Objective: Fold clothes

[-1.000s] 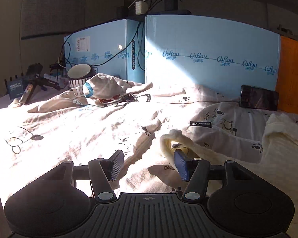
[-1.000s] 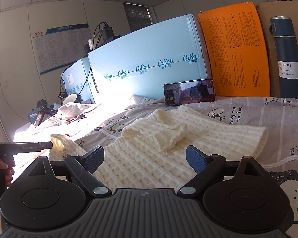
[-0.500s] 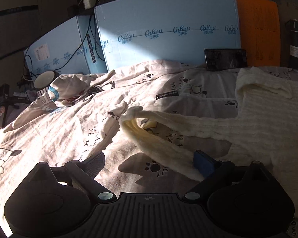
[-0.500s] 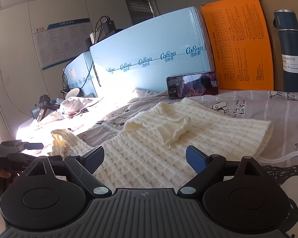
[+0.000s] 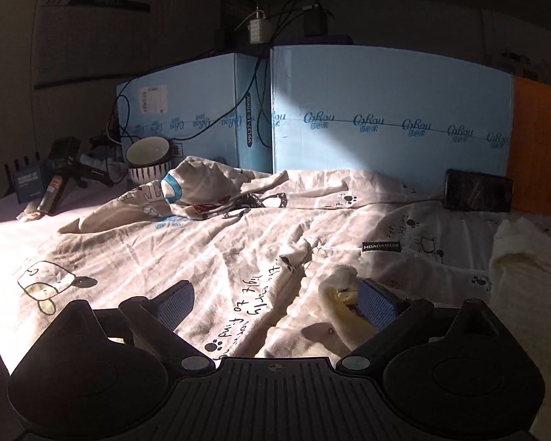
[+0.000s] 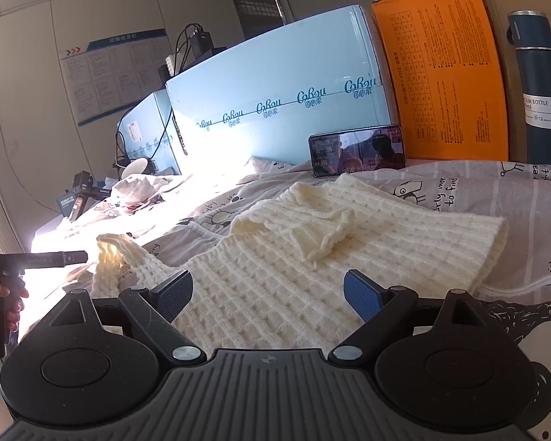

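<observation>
A cream knitted sweater (image 6: 275,257) lies spread on the printed bed sheet (image 5: 202,250). Its body fills the space under and ahead of my right gripper (image 6: 268,297), which is open and holds nothing. One sleeve runs off to the left and ends in a sunlit cuff (image 6: 108,257). In the left wrist view that sleeve end (image 5: 339,286) rests against the inner side of the right finger of my left gripper (image 5: 275,303), whose jaws stand wide open. The sweater's body (image 5: 525,257) shows at the right edge.
Light blue boxes (image 5: 385,110), an orange box (image 6: 444,73) and a dark bottle (image 6: 536,84) line the back. A phone (image 6: 356,150) leans on them. A crumpled printed garment (image 5: 187,198), a bowl (image 5: 148,160) and small black devices sit at far left. A hand (image 6: 3,294) holds the left tool.
The left gripper has opened wider than a second ago. Its view swung right toward the sweater and back left to the sleeve end. The right gripper has barely moved.
</observation>
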`<state>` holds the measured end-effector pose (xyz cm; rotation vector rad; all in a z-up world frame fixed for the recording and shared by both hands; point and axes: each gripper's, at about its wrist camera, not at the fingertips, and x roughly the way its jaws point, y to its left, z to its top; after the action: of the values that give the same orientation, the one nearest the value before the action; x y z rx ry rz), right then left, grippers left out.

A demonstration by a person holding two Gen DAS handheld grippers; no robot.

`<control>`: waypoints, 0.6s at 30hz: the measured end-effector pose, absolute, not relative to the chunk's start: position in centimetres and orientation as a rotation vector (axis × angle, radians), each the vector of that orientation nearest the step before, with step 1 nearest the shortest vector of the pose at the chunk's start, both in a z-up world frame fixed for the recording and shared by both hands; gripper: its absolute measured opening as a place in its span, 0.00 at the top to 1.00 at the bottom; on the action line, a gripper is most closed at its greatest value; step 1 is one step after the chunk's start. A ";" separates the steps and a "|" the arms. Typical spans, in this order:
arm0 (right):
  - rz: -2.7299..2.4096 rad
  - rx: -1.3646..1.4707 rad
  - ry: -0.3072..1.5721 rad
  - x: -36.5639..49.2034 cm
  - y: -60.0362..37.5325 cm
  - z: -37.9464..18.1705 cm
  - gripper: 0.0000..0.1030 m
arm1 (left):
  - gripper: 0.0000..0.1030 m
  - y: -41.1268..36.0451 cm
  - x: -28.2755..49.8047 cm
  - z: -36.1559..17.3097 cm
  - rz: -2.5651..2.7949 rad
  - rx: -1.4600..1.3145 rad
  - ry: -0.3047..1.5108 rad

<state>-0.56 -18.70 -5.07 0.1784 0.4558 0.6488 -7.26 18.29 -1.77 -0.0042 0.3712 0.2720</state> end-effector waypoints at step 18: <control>0.473 0.426 0.380 0.5 -23.1 -4.4 0.11 | 0.01 -5.1 4.5 -3.2 -0.503 0.630 0.493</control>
<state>0.47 -23.07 -4.41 0.4256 0.3801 0.4735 4.52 -5.08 -3.20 0.6297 0.4926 -0.5029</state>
